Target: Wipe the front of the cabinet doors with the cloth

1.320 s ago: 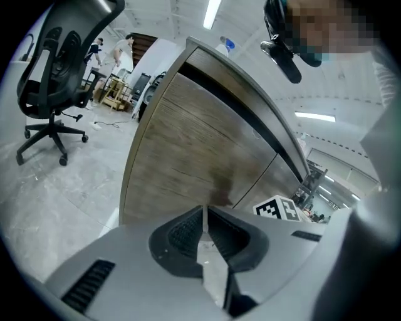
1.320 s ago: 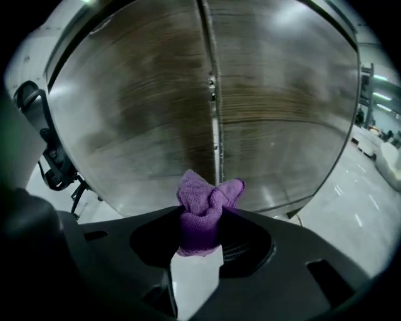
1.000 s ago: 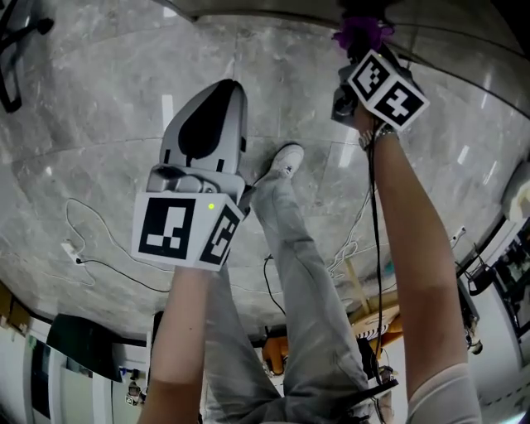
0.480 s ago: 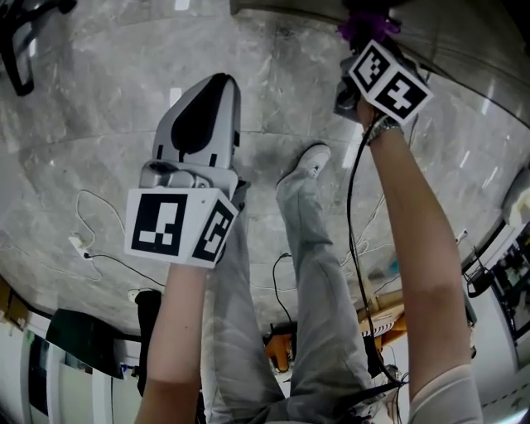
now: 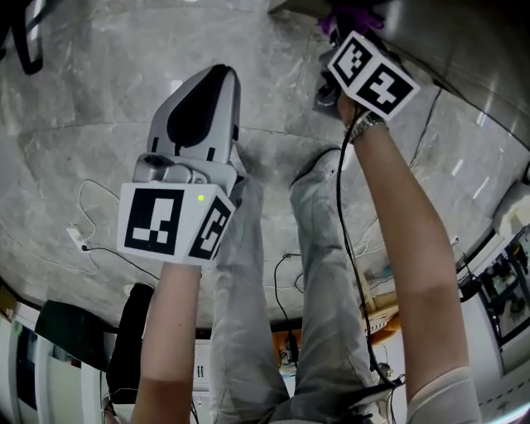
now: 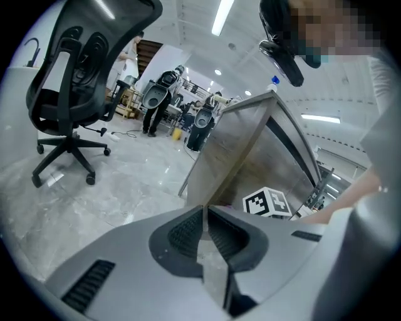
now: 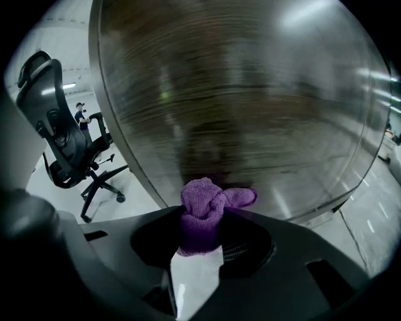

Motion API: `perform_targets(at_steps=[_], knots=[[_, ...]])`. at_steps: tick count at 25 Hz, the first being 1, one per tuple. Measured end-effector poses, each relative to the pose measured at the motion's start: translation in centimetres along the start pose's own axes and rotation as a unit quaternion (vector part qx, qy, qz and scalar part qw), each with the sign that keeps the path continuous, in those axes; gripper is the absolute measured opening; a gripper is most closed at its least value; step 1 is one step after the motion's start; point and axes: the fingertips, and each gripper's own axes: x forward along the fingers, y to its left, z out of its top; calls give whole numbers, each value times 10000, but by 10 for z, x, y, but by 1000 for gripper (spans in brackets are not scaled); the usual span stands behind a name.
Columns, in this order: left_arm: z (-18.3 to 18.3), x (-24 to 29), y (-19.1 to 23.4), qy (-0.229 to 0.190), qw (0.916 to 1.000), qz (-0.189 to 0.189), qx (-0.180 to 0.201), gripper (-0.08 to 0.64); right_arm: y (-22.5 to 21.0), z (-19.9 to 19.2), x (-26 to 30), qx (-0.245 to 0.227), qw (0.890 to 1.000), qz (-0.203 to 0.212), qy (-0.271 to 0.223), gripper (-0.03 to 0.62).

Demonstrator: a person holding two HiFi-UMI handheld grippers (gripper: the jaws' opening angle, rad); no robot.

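A purple cloth is bunched between the jaws of my right gripper, which is shut on it. The cloth shows at the top of the head view, just beyond the right gripper's marker cube. It is close against the brushed brown cabinet door, which fills the right gripper view. My left gripper is shut and holds nothing. It hangs over the floor, left of the cabinet, white with a black top in the head view.
A black office chair stands on the grey marble floor to the left; the chair also shows beside the door. The person's legs and shoe are below. Cables lie on the floor. Other people stand far off.
Both grippers have drifted slightly left and up in the head view, the right one with the cloth nearing the cabinet. The person's right foot has stepped forward.
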Motion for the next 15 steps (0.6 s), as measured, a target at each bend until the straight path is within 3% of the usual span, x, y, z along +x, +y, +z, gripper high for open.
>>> perform_targets(at_steps=[7, 15], knots=[[-4, -17, 38, -32, 9994, 312, -159, 29, 70, -7, 16, -44, 9988, 458, 158, 155], [-23, -15, 19, -55, 9985, 483, -245, 29, 113, -25, 5, -1093, 9828, 1468, 241, 155]])
